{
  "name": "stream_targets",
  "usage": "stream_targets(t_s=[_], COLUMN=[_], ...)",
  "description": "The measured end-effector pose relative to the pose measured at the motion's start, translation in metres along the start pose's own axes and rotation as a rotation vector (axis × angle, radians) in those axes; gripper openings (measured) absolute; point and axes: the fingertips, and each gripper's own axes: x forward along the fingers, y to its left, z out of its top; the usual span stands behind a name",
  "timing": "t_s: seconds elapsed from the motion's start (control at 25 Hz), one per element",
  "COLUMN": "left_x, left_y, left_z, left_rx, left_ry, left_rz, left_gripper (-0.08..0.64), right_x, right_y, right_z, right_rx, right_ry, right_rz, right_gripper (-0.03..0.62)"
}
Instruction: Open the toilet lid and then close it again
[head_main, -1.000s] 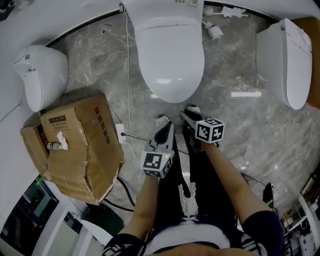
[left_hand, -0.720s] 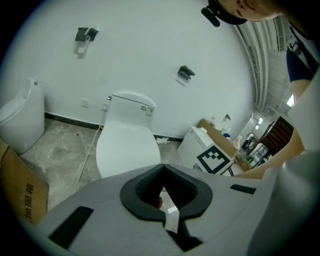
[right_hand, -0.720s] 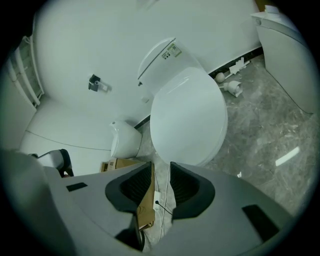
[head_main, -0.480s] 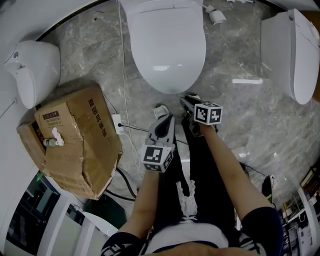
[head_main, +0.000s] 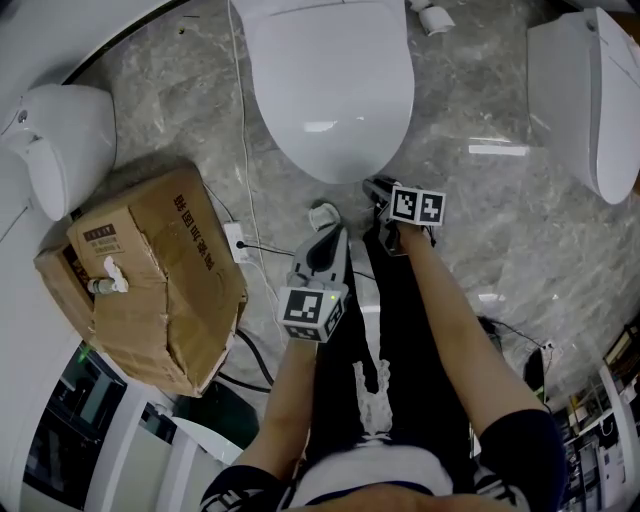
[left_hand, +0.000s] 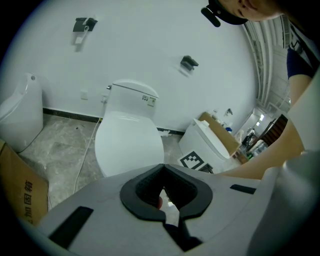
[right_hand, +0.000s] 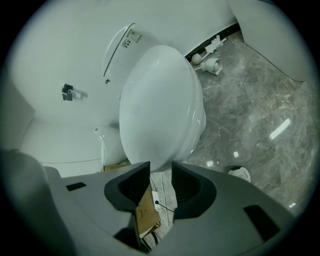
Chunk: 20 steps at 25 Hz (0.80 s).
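Observation:
The white toilet (head_main: 325, 80) stands at the top middle of the head view with its lid (right_hand: 160, 105) down. My right gripper (head_main: 377, 188) is just below the bowl's front edge, close to it but apart from it. Its jaws have just been opening and stand open (right_hand: 161, 170) with nothing between them, the lid's front straight ahead. My left gripper (head_main: 332, 234) hangs lower and to the left, further from the bowl. It is shut and empty (left_hand: 162, 167), and the toilet (left_hand: 129, 140) rises ahead of it.
A crumpled cardboard box (head_main: 150, 280) sits on the marble floor at the left, with a socket strip and cable (head_main: 238, 240) beside it. A white urinal (head_main: 60, 140) is at the far left and a second toilet (head_main: 585, 90) at the right. The person's legs are below the grippers.
Both grippers have sunk toward the floor; the right one has come closer to the bowl's front edge and rolled. Its jaws have spread. The left jaws stay shut.

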Motion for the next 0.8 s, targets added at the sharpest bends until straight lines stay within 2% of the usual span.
stream_targets(t_s=[0.2,0.44,0.56,0.64,0.8], left_x=[0.006,0.009,0.010,0.011,0.014], left_y=[0.002,0.007,0.010,0.011,0.011], left_z=[-0.001,-0.005,-0.007,-0.007,-0.008], left_rx=[0.005,0.008,0.012,0.013,0.014], left_ry=[0.015,0.029,0.037,0.043,0.052], left_rz=[-0.002,-0.001,0.000,0.002,-0.003], left_gripper=[0.006,0.006,0.006,0.006,0.006], right_x=[0.010,0.013,0.013,0.011,0.005], right_y=[-0.007,-0.010,-0.012,-0.013,-0.009], right_z=[0.004,0.007,0.007,0.007,0.007], right_rx=[0.038,0.140,0.213,0.242,0.226], right_ry=[-0.004,-0.047,-0.079,-0.093,-0.109], right_rz=[0.037,0.096,0.097,0.078,0.067], right_gripper=[0.097,0.097,0.095,0.072,0.064])
